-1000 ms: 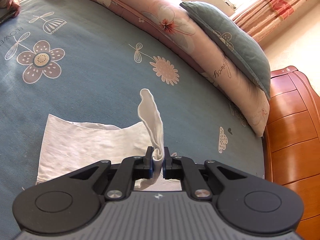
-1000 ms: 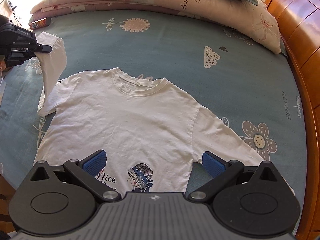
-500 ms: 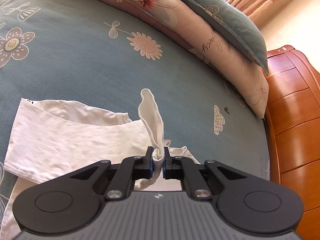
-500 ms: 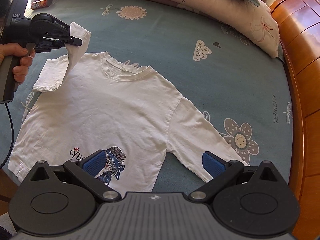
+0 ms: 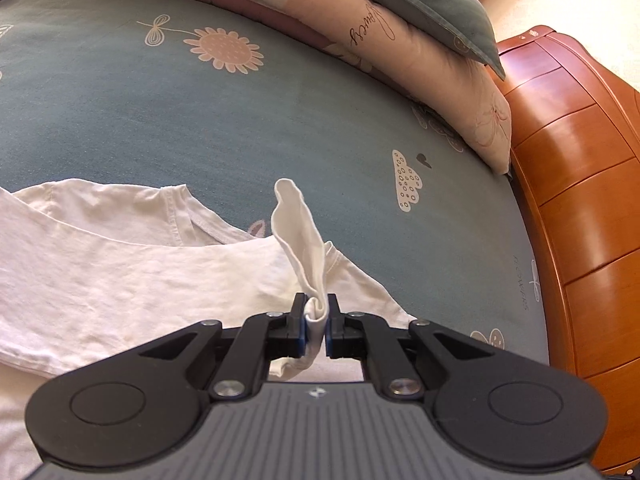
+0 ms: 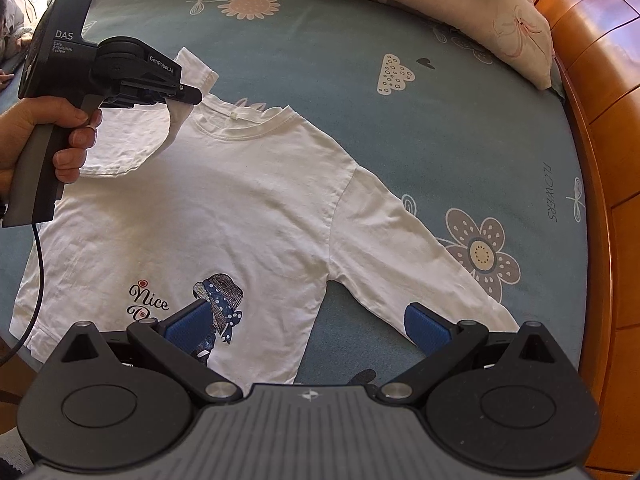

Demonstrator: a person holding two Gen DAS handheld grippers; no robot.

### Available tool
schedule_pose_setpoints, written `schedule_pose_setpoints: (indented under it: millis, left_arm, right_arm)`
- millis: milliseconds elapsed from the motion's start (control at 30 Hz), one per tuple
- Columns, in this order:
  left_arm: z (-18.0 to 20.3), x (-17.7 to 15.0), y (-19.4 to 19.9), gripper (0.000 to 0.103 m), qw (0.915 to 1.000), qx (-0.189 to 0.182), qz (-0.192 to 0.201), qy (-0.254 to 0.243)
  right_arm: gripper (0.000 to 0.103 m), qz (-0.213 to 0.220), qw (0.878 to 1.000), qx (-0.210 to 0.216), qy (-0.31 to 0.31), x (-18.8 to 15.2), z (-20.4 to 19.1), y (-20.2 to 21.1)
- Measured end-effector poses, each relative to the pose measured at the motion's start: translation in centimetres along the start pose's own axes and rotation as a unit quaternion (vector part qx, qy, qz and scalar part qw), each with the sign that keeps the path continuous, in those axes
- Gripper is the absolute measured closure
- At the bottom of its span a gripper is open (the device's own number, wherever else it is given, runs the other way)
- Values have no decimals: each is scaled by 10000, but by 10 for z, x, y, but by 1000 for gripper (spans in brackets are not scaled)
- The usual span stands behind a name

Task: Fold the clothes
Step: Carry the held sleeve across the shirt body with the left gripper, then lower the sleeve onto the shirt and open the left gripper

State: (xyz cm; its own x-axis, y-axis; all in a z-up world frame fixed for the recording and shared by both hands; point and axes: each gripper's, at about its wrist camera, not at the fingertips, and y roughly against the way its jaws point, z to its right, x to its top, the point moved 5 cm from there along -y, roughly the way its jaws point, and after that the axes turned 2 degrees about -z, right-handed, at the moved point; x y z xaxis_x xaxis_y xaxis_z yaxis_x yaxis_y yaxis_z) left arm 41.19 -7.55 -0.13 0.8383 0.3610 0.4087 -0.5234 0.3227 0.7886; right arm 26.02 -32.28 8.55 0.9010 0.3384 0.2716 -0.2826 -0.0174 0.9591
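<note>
Shirt (image 6: 240, 208) | my left gripper (image 5: 316, 320) pinched sleeve cuff (image 5: 298, 232), upper left | right gripper (image 6: 308, 328) gaped empty | next: lay sleeve across chest

Your bed (image 6: 460, 128) wears a blue-grey sheet printed with flowers. A white long-sleeved shirt (image 6: 240, 216) lies flat on it. A folded pink quilt (image 5: 400, 52) lies along its far edge.

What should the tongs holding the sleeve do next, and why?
Probably lower the sleeve cuff onto the shirt's chest and let go. The left tongs are shut on the cuff, and it hangs lifted over the white shirt, just by the collar, so the sleeve is folded across but not lying flat. The right tongs are open, holding nothing.
</note>
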Motion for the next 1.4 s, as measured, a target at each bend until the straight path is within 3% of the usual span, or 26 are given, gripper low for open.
schedule_pose_setpoints:
  millis: [300, 1000, 1033, 1100, 1133, 1400]
  left_arm:
    - [32, -32, -30, 97, 9977, -66, -383, -552]
    - [45, -66, -60, 96, 9882, 200, -755, -1319]
    - [46, -68, -61, 93, 9874, 216, -784, -1357]
    - [48, -71, -62, 68, 9861, 238, -832, -1418]
    - [50, -72, -61, 63, 9856, 244, -851, -1442]
    - [75, -81, -43, 56, 9713, 21, -726, -2264]
  right_arm:
    - [0, -61, 9997, -81, -232, -10, 18, -7]
    - [0, -209, 9991, -121, -342, -22, 27, -19]
    - [0, -206, 9991, -124, -347, -21, 26, -19]
    - [0, -204, 9990, -120, -370, -20, 25, -21]
    - [0, -213, 9990, -108, -388, -20, 24, -22]
    - [0, -231, 9982, 40, -547, -19, 6, -29]
